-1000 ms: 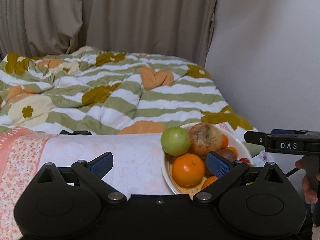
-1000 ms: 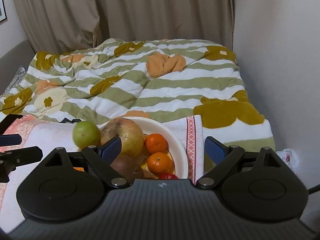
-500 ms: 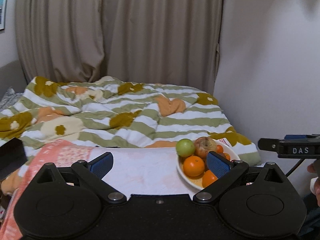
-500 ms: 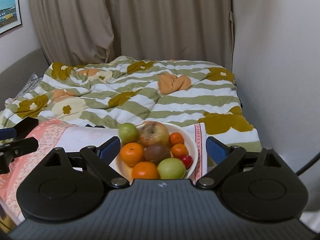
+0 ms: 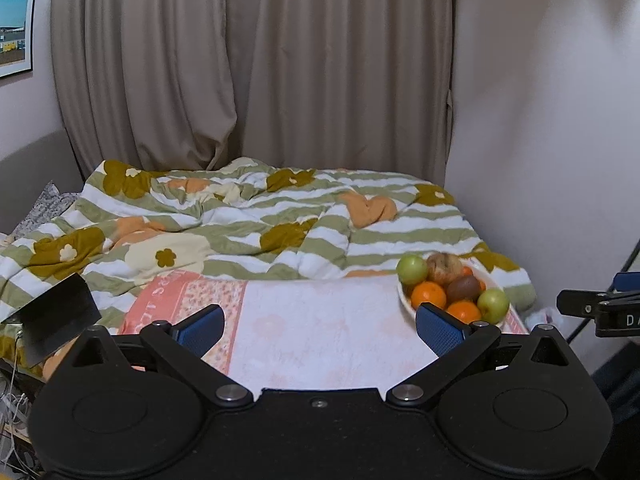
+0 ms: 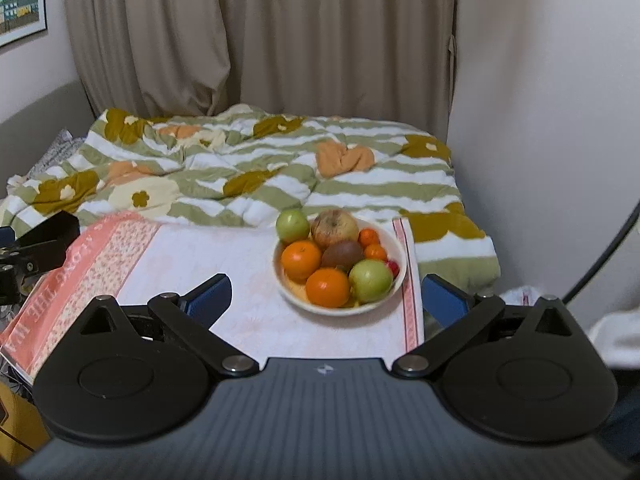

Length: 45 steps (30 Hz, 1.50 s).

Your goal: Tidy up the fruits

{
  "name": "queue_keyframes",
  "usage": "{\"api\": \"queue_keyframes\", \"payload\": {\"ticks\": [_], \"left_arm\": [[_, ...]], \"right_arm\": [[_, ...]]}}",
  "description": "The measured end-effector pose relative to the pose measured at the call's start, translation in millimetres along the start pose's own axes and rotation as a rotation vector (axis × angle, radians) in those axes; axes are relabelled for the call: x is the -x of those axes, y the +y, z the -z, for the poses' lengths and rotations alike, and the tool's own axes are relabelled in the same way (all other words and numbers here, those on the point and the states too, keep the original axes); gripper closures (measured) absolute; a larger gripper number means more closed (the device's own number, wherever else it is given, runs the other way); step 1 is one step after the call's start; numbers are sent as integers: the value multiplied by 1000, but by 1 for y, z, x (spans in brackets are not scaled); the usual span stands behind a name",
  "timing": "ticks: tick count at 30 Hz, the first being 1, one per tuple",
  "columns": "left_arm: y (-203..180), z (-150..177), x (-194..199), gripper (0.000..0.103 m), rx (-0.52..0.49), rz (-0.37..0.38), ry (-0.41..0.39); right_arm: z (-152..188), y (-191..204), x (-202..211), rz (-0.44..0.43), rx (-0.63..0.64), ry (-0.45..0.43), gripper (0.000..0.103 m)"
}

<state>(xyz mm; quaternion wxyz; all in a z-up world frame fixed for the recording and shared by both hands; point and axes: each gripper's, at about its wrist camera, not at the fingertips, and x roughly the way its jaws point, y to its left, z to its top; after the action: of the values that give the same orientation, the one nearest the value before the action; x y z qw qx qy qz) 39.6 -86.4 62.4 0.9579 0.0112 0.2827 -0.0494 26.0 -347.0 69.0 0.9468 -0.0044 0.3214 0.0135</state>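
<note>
Both claws are standing wide apart and holding nothing. The left claw (image 5: pixel 320 326) is hovering over the middle of the pale cloth (image 5: pixel 320 332), its blue fingertips (image 5: pixel 438 330) spread to either side. The right claw (image 6: pixel 326 300) is hanging just in front of the white bowl (image 6: pixel 396 248), which is showing between its two spread fingers.

The bowl is sitting on the right end of the cloth, close to the red-patterned hem (image 6: pixel 408 280). The cloth is covering a desk at the foot of a bed, and its long axis is running left to right, with a pink floral band (image 6: pixel 84 268) at the left end.

The fruit is lying heaped in the bowl. Two oranges (image 6: pixel 302 258) are resting at the front left, with a green apple (image 6: pixel 370 280) at the front right touching the nearer orange. A brown kiwi (image 6: pixel 342 254) is lying in the middle, its long axis running roughly left to right. Behind it a mottled brownish apple (image 6: pixel 334 228) is sitting beside a second green apple (image 6: pixel 293 225) at the back left rim. Two small tangerines (image 6: pixel 368 238) are stacking at the back right, and something small and red (image 6: pixel 394 267) is peeking out at the right rim; what it is cannot be told.

A striped floral duvet (image 5: pixel 280 224) is lying rumpled on the bed behind, with beige curtains (image 5: pixel 260 72) hanging beyond.
</note>
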Motion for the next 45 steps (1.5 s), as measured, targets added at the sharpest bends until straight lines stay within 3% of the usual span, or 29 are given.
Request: {"api": "queue_keyframes", "payload": {"ticks": [13,45], "left_arm": [[29,12,1,0,2,30,13],[32,13,6,0,2,18,0]], "right_arm": [[21,35,-4,33,-41,52,0],[30,39,-6,28,-61,63,0]]}}
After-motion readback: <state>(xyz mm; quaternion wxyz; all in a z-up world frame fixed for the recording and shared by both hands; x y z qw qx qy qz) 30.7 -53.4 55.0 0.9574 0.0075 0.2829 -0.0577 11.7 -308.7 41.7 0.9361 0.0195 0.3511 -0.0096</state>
